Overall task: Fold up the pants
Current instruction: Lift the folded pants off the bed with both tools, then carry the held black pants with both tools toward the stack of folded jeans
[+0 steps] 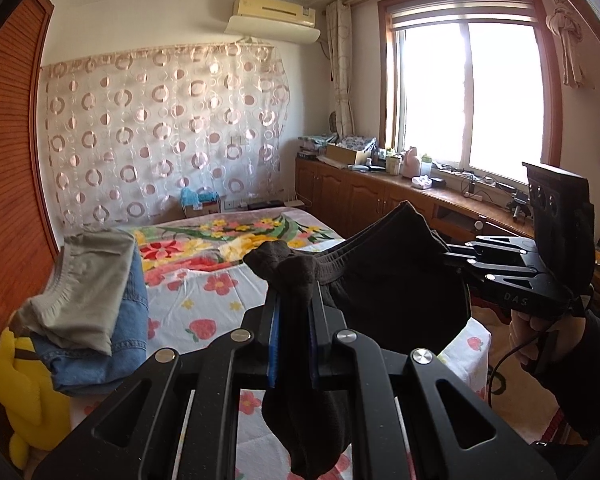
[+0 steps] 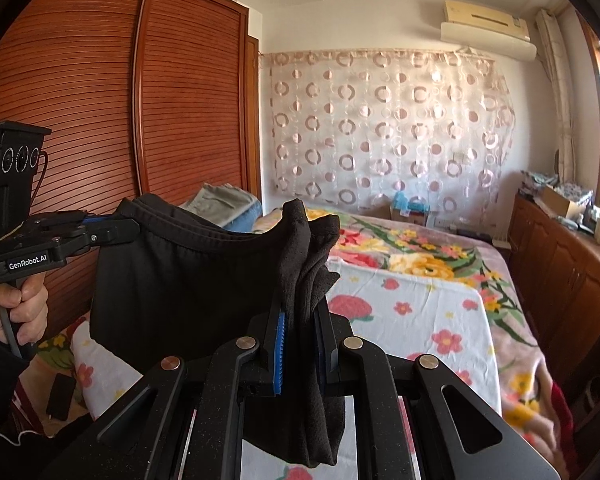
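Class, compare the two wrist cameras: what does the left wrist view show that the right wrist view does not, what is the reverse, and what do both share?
Only the left wrist view shows the window and a yellow plush toy.

Only the right wrist view shows the wardrobe nearly full on and a dark flat object beside the bed.

Both show the black pants held up over the floral bed, the left gripper and right gripper each shut on the waistband, plus the folded clothes pile.
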{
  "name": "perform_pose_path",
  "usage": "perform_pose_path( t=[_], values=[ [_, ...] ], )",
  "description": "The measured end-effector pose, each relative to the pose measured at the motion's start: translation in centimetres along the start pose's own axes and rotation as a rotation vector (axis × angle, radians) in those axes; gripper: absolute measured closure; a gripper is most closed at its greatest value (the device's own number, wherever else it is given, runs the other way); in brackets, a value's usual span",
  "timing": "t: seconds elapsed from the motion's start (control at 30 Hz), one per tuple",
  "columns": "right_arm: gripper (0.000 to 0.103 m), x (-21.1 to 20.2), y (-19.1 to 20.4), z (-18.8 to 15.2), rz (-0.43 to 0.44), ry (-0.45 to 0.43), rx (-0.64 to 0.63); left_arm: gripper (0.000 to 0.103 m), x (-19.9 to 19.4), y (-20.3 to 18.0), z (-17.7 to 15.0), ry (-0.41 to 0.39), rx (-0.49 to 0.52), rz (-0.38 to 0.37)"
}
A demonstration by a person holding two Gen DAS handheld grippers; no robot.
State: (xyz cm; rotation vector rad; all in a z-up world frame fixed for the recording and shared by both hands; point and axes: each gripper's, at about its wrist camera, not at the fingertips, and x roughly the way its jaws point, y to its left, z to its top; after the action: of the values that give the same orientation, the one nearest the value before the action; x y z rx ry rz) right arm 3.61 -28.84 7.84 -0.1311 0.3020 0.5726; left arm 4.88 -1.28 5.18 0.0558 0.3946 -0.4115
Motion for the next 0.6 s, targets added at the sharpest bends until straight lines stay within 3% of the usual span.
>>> perform_pose_path(
  t=[0.6],
  values=[
    [0.091, 6.7, -1.2, 1.8, 0.054, 0.006, -0.072, 0.091, 1.7, 4.4, 0.1, 0.005, -0.035, 0.07]
  ],
)
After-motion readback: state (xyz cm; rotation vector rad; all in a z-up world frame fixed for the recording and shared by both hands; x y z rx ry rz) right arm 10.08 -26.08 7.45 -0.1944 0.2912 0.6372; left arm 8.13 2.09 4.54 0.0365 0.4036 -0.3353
